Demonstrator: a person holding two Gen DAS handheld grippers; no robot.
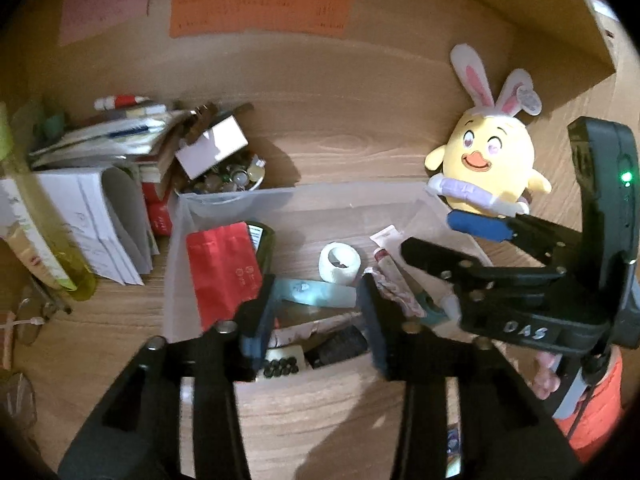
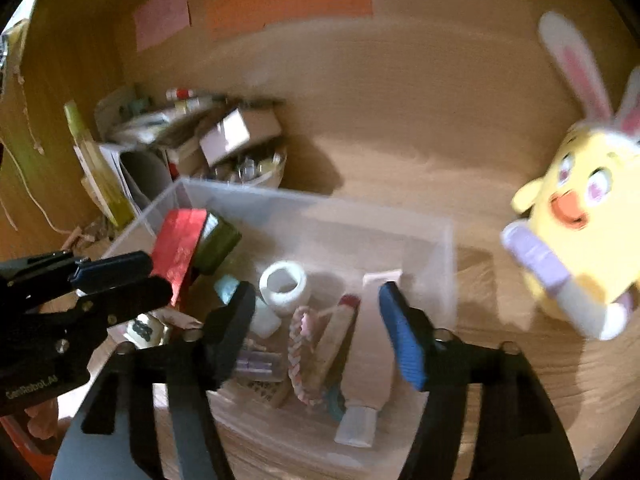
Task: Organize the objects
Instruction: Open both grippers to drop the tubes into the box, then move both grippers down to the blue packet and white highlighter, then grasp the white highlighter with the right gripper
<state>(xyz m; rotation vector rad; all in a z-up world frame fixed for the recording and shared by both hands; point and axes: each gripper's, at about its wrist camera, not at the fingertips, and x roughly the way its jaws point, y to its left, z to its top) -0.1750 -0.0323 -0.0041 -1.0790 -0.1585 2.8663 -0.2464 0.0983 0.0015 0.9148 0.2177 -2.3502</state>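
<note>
A clear plastic bin (image 1: 304,196) (image 2: 440,248) sits on the wooden desk and holds a red packet (image 1: 224,272) (image 2: 180,248), a white tape roll (image 1: 340,264) (image 2: 284,284), a tube (image 2: 372,360), a braided cord (image 2: 298,352) and other small items. My left gripper (image 1: 316,320) is open and empty above the bin's near side. My right gripper (image 2: 320,332) is open and empty over the bin; it also shows in the left wrist view (image 1: 452,236). A yellow chick plush with bunny ears (image 1: 484,160) (image 2: 580,220) stands right of the bin.
Stacked papers and books (image 1: 100,200) lie left of the bin, with a bowl of small items (image 1: 228,180) and a small white box (image 1: 212,144) behind it. A yellow-green bottle (image 1: 52,240) stands at far left. Coloured paper notes (image 1: 256,12) hang on the back wall.
</note>
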